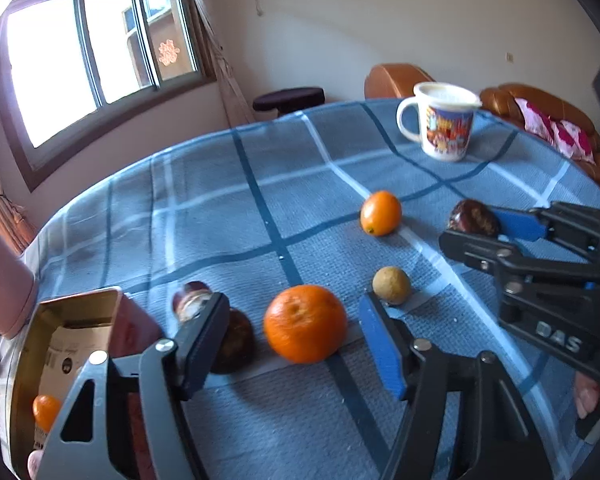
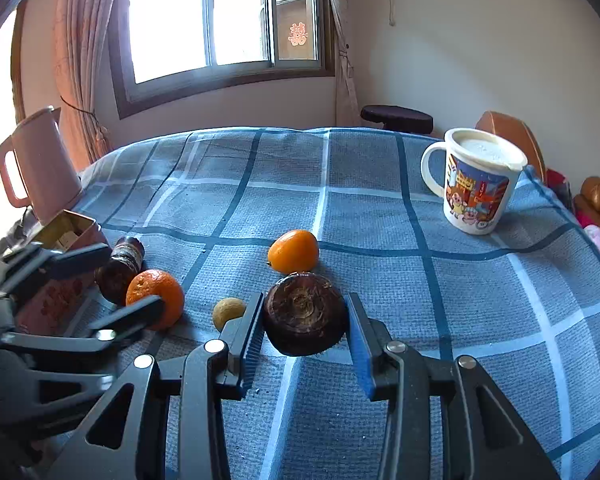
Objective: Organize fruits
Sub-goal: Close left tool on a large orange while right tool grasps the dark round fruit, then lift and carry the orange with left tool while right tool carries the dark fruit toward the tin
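The right gripper (image 2: 302, 328) brackets a brown chestnut (image 2: 305, 314) mid-table — pads close, contact unclear. The left gripper (image 1: 296, 336) gapes wide around an orange (image 1: 305, 323) — holding nothing.

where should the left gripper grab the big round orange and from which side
Grip the big round orange across its widest middle, coming from the near side, where the left gripper already points with its jaws open on either side. It sits free on the blue checked tablecloth, with the dark brown round fruit close on its left.
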Demonstrator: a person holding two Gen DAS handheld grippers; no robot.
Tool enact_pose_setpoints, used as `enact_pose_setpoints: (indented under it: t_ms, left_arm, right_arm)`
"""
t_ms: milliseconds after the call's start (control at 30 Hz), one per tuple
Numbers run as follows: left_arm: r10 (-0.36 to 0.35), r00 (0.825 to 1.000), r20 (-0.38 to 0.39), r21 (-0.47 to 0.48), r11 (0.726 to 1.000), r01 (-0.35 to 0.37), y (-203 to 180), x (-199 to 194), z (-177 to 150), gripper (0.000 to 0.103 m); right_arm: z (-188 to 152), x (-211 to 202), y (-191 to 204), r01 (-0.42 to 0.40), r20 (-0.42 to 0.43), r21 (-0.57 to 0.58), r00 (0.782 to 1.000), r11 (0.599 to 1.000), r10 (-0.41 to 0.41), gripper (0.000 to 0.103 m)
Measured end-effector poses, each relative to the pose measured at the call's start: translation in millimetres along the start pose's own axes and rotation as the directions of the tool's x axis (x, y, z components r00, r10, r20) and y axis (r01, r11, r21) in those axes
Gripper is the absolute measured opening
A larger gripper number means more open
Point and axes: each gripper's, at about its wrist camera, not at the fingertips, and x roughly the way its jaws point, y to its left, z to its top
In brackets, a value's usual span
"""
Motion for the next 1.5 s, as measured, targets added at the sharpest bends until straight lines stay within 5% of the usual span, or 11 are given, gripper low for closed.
enact_pose_setpoints:
  t_ms: [167,400,833,1500]
  left_arm:
    - [-0.017,0.997,-0.073,0.019,1.000,0.018,-8,21,2,0.059]
    - [-0.040,0.997,-0.064,-0.022,0.999,0.038,-1,21,3,0.049]
    - [-0.105,0.987,0.120,-0.046,0.993,0.111,-1,-18,0,0.049]
    - [-0.069,0.973,0.220,-0.135,0.986,0.100,18,-36,-7,0.049]
  right_arm:
    - [-2,-2,1,-0.008,0.003,0.000,1.000,1.000,0.008,0.041]
    - [-3,-3,1,-0.016,0.013,-0.004,1.000,1.000,0.016,0.041]
    - [-4,-16,5,-0.030,0.081,-0.031,0.996,0.999,0.032,0.041]
    - [-9,-40,12,-0.042,0.216,-0.073,0.975,0.996,0.056,0.041]
